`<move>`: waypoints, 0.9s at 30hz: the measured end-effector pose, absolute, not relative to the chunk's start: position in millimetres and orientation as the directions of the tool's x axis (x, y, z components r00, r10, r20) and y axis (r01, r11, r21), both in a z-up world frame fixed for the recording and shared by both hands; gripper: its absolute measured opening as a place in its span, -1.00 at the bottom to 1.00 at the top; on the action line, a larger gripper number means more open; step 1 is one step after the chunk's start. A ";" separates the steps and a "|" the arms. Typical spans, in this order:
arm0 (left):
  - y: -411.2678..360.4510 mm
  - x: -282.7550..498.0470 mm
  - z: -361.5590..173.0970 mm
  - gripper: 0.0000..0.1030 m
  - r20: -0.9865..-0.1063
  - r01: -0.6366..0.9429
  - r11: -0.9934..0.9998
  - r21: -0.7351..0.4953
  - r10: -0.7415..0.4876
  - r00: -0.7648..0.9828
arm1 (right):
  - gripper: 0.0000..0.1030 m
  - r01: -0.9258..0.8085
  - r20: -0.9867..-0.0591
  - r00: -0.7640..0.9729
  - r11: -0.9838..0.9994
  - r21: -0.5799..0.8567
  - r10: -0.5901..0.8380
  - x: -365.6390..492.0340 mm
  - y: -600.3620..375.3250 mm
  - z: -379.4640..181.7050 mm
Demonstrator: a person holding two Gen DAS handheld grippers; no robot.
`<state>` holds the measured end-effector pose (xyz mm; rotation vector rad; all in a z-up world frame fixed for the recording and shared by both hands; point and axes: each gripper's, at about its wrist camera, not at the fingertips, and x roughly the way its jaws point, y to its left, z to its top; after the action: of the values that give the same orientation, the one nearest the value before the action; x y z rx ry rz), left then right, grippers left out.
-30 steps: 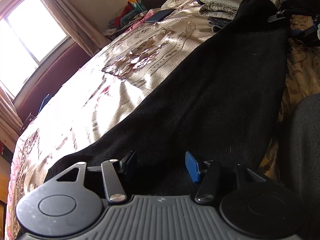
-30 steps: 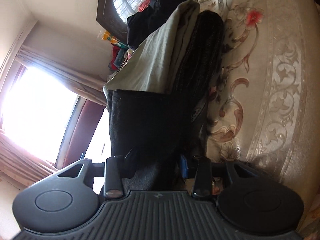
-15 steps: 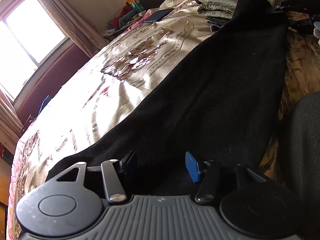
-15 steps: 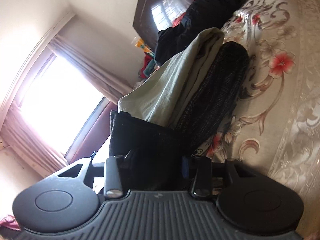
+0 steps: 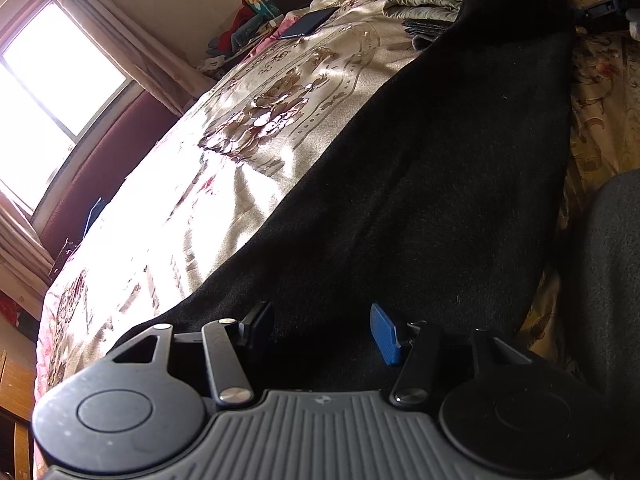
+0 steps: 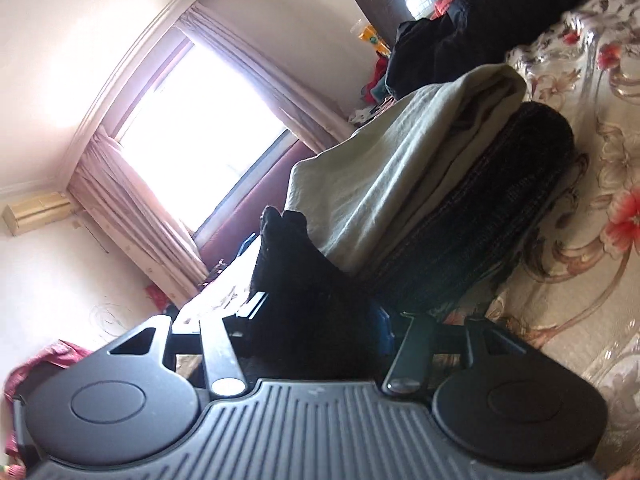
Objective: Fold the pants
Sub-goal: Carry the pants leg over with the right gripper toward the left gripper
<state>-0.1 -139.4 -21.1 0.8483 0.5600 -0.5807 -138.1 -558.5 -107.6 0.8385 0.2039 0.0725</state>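
On the bedspread [image 5: 280, 92], black pants [image 5: 420, 200] laid long, left gripper [image 5: 322, 330] parted over them, right gripper [image 6: 316, 320] opening, pants corner between its jaws, folded clothes [image 6: 400, 172] beyond.

Black pants [image 5: 420, 184]; cream floral bedspread [image 5: 280, 92].

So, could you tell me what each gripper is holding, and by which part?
The right gripper, jaws opening, has an end of the black pants between them. The left gripper is open over the pants, holding nothing.
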 end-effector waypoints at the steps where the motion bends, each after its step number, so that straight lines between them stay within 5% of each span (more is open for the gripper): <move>1: -140.2 -0.6 -21.2 0.27 -0.659 0.668 0.525 0.528 -0.243 0.712 | -0.16 0.005 -0.131 0.979 0.631 0.776 0.153 -141.3 -560.3 -107.9; 4: -141.1 -0.4 -20.9 0.27 -0.659 0.671 0.515 0.534 -0.244 0.712 | -0.29 -0.044 -0.076 0.983 0.606 0.794 0.170 -151.2 -553.2 -107.4; 12: -140.8 0.6 -14.2 0.27 -0.658 0.679 0.526 0.512 -0.268 0.704 | -0.79 0.099 -0.269 0.950 0.666 0.739 0.158 -114.4 -546.6 -96.9; 19: -156.3 -15.9 3.0 0.33 -0.621 0.752 0.527 0.396 -0.449 0.642 | -0.82 0.017 -0.175 0.959 0.574 0.818 0.221 -122.2 -519.2 -25.7; 27: -133.4 -4.3 1.8 0.34 -0.638 0.787 0.570 0.235 -0.521 0.567 | -0.82 -0.238 -0.091 0.895 0.640 0.731 0.437 -52.0 -420.6 80.5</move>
<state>-4.3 -133.4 1.8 0.5414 0.5476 -0.8140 -52.0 -420.6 80.5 0.7881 0.2711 0.3901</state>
